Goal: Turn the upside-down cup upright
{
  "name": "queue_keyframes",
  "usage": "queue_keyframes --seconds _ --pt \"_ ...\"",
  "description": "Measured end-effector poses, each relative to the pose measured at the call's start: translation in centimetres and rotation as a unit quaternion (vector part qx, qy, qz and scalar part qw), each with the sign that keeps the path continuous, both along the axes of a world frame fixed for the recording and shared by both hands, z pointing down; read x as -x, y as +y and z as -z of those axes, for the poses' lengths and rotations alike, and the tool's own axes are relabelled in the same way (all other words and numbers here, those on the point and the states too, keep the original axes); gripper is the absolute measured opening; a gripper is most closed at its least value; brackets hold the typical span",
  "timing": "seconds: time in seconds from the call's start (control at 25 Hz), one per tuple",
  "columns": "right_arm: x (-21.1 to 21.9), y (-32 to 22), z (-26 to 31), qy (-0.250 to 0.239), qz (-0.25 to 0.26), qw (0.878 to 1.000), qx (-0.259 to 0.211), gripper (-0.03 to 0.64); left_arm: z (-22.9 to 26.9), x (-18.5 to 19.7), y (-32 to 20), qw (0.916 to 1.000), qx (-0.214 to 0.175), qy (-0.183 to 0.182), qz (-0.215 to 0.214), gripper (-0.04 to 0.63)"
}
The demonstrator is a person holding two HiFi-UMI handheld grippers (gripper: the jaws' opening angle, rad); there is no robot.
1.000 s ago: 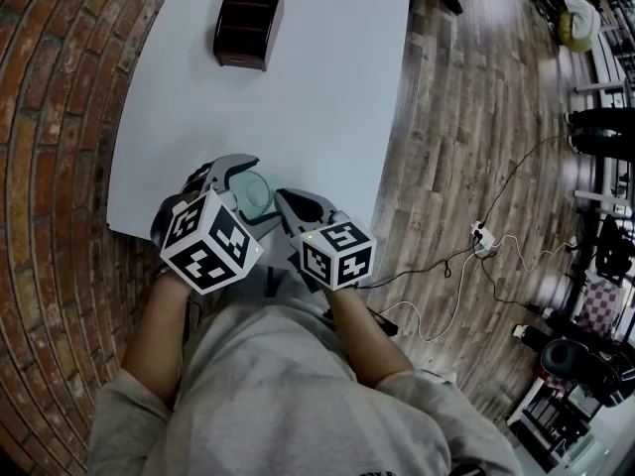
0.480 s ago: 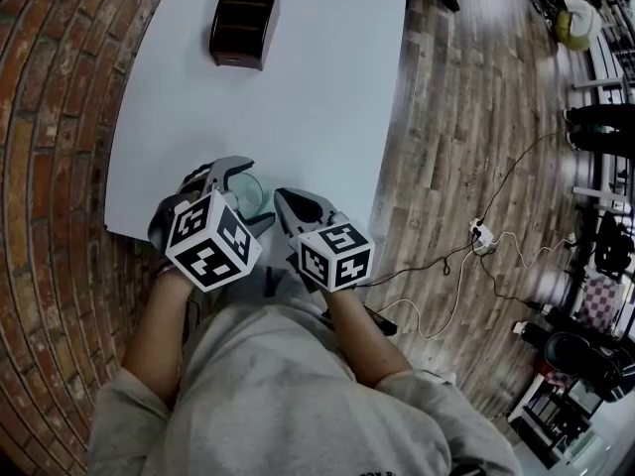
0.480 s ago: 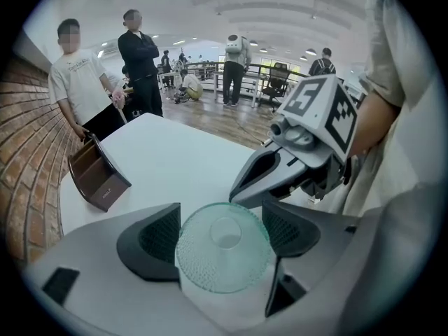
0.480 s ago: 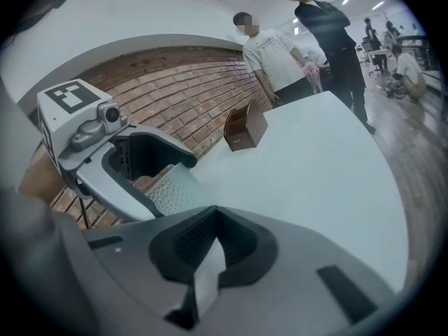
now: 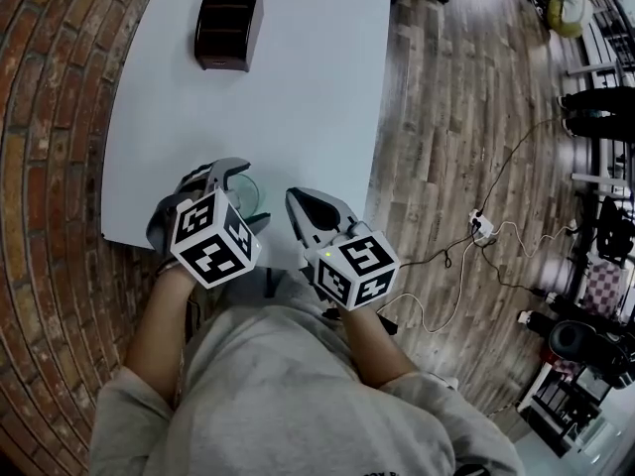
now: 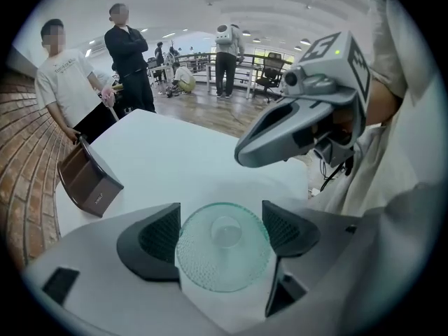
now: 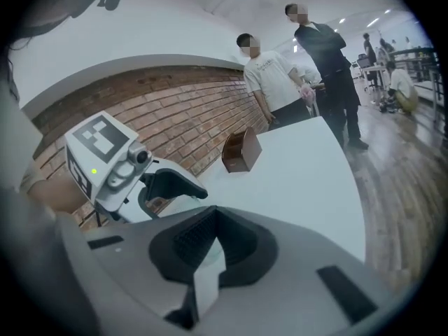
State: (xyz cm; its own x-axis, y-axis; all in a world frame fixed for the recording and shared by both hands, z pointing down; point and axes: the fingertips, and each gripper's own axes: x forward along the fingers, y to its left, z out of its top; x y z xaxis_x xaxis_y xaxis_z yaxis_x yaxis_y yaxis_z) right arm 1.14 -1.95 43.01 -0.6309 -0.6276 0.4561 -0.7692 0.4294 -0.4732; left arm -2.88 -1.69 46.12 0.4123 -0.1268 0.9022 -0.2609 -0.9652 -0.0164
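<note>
Glass is the worry. Left tongs (image 5: pixel 243 194) are clenched on the cup (image 6: pixel 222 247), pads (image 6: pixel 157 240) against its 9 and 3 o'clock sides, near the table's (image 5: pixel 298 87) 7 o'clock corner in the head view. Right tongs (image 5: pixel 298 202) are clenched on nothing, just beside the cup at 3 o'clock. I judge the round, slick wall could slide out of the pads during the turn. This close to the table edge, it would drop to the floor. The right tongs could also knock it.

Glass cup (image 6: pixel 222 249) in left tool (image 6: pixel 221 231)
</note>
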Motion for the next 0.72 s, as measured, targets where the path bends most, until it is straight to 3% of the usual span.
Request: queue_keyframes --seconds 0.72 --pt "-2.3 1.1 1.6 -0.005 -0.03 0.999 -0.015 0.006 -1.4 -0.9 0.7 0.9988 0.0 -0.036 -0.032 0.37"
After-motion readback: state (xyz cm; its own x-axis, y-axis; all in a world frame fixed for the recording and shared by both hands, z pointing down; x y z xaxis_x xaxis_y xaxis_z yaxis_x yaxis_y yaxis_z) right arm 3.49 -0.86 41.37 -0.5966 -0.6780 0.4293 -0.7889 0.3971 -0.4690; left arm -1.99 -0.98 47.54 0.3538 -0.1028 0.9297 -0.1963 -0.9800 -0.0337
